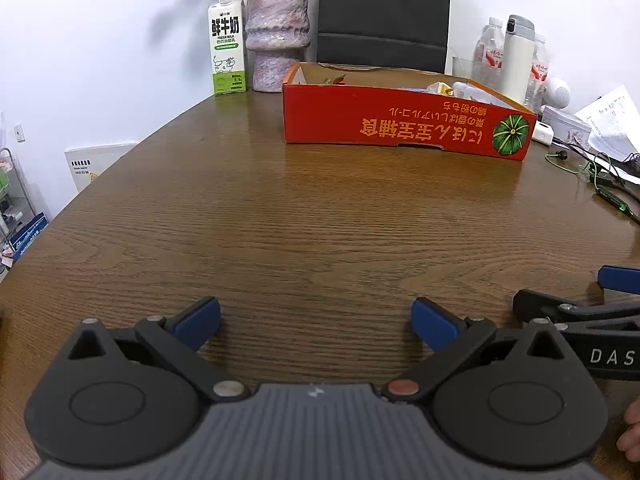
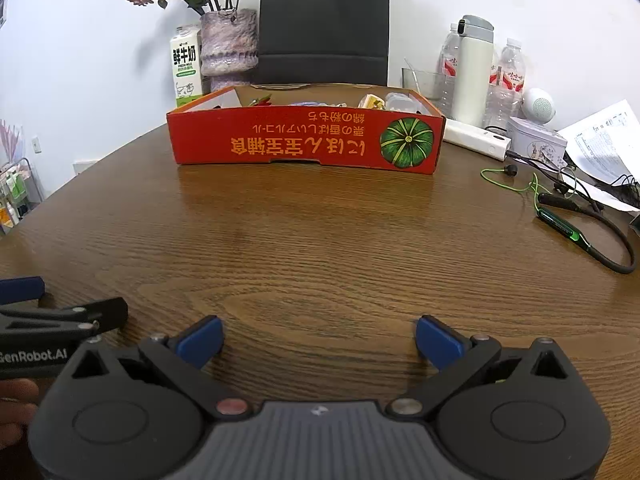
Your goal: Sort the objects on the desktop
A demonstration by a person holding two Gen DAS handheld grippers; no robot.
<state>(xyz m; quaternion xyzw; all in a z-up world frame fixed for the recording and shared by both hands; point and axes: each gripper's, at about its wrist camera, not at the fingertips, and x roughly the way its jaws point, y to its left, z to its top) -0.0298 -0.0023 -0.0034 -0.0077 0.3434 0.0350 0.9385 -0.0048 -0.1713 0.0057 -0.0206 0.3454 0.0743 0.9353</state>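
Both of my tools are parked low over the near edge of the wooden worktop (image 2: 320, 240). My left hand-held gripper (image 1: 316, 322) has its blue pads spread wide apart with nothing between them, and my right hand-held gripper (image 2: 319, 339) is the same, wide apart and holding nothing. They sit side by side, each one peeking into the other's view.

The red cardboard box (image 2: 306, 138) sits toward the far edge of the worktop, with small items inside it, including something red (image 2: 264, 101) and a yellowish packet (image 2: 372, 102); I can't make out the rest. Behind its left end stand a milk carton (image 2: 185, 68) and a vase (image 2: 228, 46) of dried flowers. Along the right edge are water bottles (image 2: 508, 76), a white flask (image 2: 474, 76), a tin (image 2: 536, 142), papers (image 2: 600, 140) and a green earphone cable (image 2: 532, 192).
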